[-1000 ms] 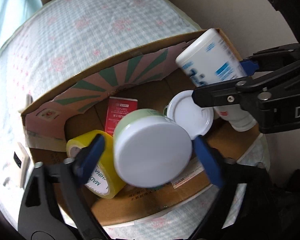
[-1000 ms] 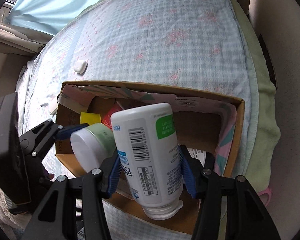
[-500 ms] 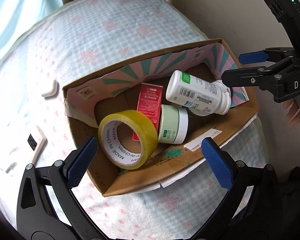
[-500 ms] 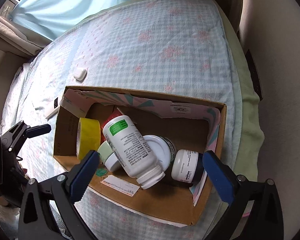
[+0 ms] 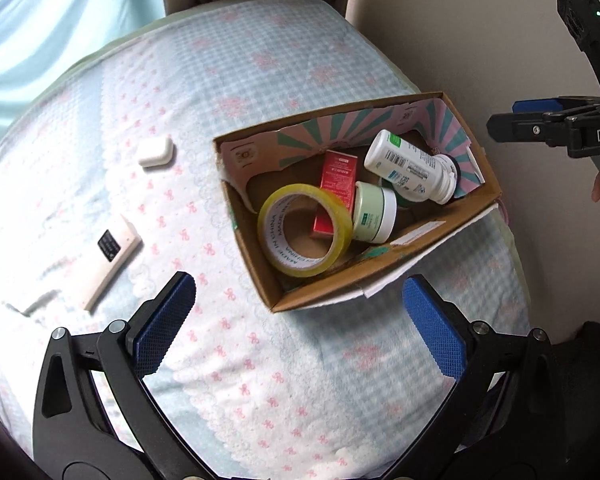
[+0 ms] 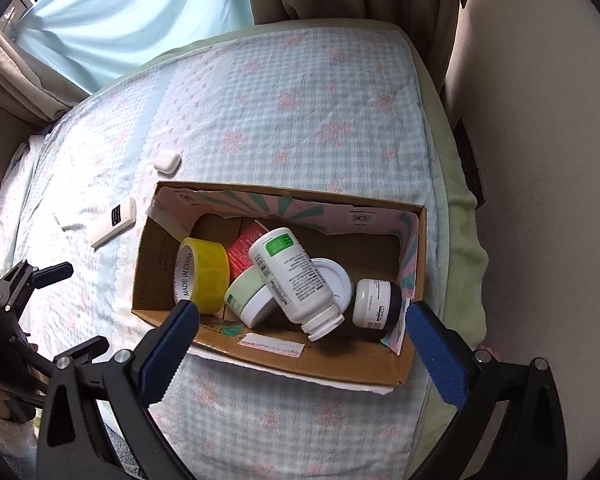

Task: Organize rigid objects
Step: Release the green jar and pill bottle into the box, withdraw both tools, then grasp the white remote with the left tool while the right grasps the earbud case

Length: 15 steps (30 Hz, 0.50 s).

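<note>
The big bed (image 6: 300,92) with the soft blue checked cover holds an open cardboard box (image 6: 148,264). Both claws hang above it, spread wide with nothing in them — the left gripper (image 5: 296,332) and the right gripper (image 6: 300,344).

A moment ago the right claw squeezed the tall white bottle (image 6: 292,276) and the left one held the green jar (image 6: 248,296). Now both things lie inside the box. The bottle lies tipped over, leaning on a white lid (image 6: 336,276), with the green jar just beside it. So two more hard things are put away.

Also in the box are the yellow tape roll (image 6: 204,272), a red carton (image 6: 244,248) and a small dark jar (image 6: 376,304).

The box also looks smaller than before, with more bed showing around it.

Two small things are not in the box yet — the white remote (image 5: 108,256) and the little white case (image 5: 155,153). They lie on the bed, near the left claw, which will likely fetch them next.
</note>
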### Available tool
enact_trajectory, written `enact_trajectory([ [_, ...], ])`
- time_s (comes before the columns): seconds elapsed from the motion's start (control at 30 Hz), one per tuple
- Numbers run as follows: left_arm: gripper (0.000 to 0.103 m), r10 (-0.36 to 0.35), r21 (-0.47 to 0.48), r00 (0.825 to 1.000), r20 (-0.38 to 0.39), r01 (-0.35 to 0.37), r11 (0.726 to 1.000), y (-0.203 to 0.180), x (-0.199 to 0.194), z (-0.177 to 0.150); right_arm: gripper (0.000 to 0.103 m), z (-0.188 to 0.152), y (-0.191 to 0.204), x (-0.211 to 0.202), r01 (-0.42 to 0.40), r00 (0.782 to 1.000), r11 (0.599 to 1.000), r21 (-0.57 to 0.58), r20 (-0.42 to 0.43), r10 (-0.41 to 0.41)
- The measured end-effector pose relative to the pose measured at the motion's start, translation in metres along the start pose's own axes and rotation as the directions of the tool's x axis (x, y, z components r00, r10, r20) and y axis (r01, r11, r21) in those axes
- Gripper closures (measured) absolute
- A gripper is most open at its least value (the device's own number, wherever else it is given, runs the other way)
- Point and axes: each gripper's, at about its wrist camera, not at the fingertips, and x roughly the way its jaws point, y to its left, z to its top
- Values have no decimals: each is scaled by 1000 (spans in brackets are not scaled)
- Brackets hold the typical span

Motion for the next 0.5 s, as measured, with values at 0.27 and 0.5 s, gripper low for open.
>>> enact_trajectory([
  [0.27, 0, 74, 8, 997, 37, -74, 997, 64, -61, -45, 0, -10, 66, -48, 59, 993, 998, -20, 103, -57],
  [0.5, 0, 90, -15, 994, 64, -89, 996, 128, -102, -73, 0, -12, 138, -63, 51, 988, 999, -7, 144, -50],
])
